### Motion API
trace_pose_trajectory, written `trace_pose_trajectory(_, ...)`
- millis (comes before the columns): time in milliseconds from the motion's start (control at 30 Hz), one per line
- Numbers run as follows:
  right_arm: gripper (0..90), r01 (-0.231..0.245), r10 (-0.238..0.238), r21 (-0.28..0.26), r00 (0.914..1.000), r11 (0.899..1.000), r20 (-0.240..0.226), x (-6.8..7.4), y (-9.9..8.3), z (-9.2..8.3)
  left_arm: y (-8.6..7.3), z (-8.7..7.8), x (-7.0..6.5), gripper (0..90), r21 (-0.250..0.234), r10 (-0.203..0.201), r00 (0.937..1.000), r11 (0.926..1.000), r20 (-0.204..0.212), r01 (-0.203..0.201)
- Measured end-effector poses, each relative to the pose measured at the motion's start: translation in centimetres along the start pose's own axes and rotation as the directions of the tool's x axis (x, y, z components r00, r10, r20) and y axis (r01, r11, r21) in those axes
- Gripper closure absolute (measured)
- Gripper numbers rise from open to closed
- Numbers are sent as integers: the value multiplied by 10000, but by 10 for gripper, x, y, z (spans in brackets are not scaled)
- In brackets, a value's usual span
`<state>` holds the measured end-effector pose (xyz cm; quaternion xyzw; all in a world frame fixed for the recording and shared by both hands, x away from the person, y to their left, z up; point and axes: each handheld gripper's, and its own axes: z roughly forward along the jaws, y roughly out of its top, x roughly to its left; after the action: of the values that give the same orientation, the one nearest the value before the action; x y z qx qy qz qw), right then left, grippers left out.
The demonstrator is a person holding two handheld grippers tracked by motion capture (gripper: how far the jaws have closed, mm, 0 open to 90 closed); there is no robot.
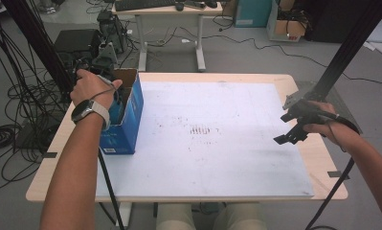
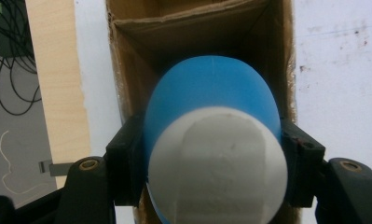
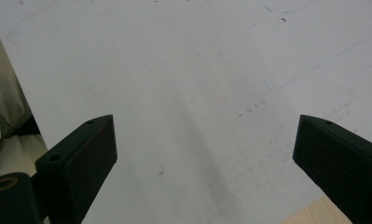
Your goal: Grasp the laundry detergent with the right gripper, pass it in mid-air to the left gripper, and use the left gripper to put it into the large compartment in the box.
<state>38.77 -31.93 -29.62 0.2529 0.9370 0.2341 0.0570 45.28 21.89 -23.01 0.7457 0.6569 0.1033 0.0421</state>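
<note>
Clamping a blue-and-white ball (image 2: 214, 140) over the open cardboard box (image 2: 132, 42), left hand-held gripper (image 2: 214, 163); right hand-held gripper (image 3: 204, 154) wide apart, empty

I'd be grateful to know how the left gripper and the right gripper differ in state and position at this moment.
The left gripper is shut on a blue and white object; the right gripper is open with nothing between its jaws.
The left gripper is at the open top of the cardboard box near the table's left edge; the right gripper hangs over the bare white board near the right edge.
Both are hand-held with black jaws.
</note>
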Motion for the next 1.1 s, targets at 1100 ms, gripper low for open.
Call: trace_pose_trajectory(1100, 60, -179, 179, 58, 9998, 9998, -25, 0, -4, 1, -6, 34, 2, 375, 125, -267, 9996, 9996, 110, 266)
